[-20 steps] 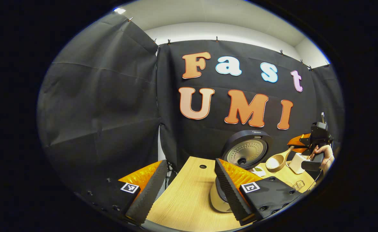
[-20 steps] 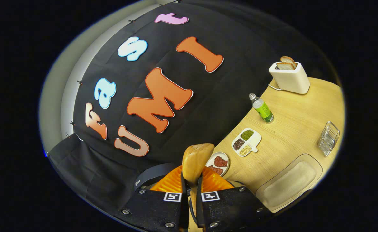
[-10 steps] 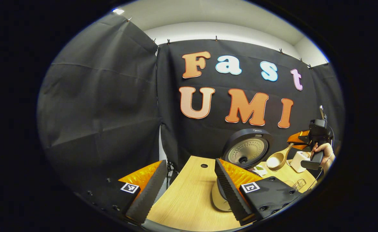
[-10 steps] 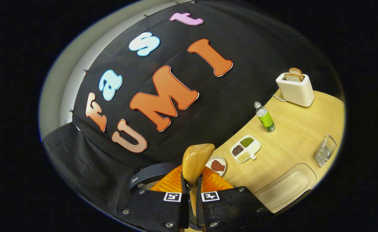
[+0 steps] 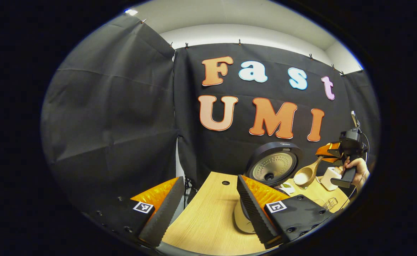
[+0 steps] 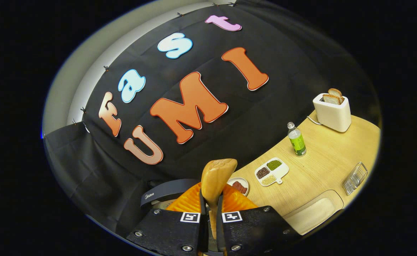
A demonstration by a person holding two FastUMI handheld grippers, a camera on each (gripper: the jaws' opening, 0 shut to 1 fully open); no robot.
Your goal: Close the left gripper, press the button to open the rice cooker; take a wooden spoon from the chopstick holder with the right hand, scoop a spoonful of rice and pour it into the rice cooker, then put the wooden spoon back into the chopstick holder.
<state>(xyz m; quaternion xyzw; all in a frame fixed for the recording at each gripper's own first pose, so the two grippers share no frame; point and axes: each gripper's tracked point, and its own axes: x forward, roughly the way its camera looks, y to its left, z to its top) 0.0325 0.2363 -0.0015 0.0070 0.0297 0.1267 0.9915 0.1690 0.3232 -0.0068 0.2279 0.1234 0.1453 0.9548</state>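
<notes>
The wooden spoon [image 6: 216, 177] sits at the bottom centre of the right gripper view, its handle clamped between both fingers of the right tool [image 6: 211, 217]. In the left gripper view the same spoon [image 5: 307, 174] shows at the right of the frame, bowl tilted down toward the left, just right of the rice cooker [image 5: 273, 168], whose lid stands open. The bowl looks pale inside, probably rice, though it is too small there to be sure.

Over the last second the spoon has lifted slightly and drifted toward the cooker's raised lid in the left gripper view, and the tabletop [image 6: 322, 167] has rolled lower in the right gripper view, so the right tool seems to be turning as it carries the load across. That reads as the carry toward the pour; the pour itself looks not yet done.

The left tool [image 5: 208, 209] hangs at the bottom of its own view with fingers wide apart, holding nothing, above the tabletop [image 5: 208, 213].

Farther out in the right gripper view lie a small plate [image 6: 239, 185], a divided dish [image 6: 271, 170] of grains, a bottle [image 6: 297, 140], a toaster [image 6: 332, 111], a wire rack [image 6: 355, 178] and a tray [image 6: 313, 213] at the lower right.
</notes>
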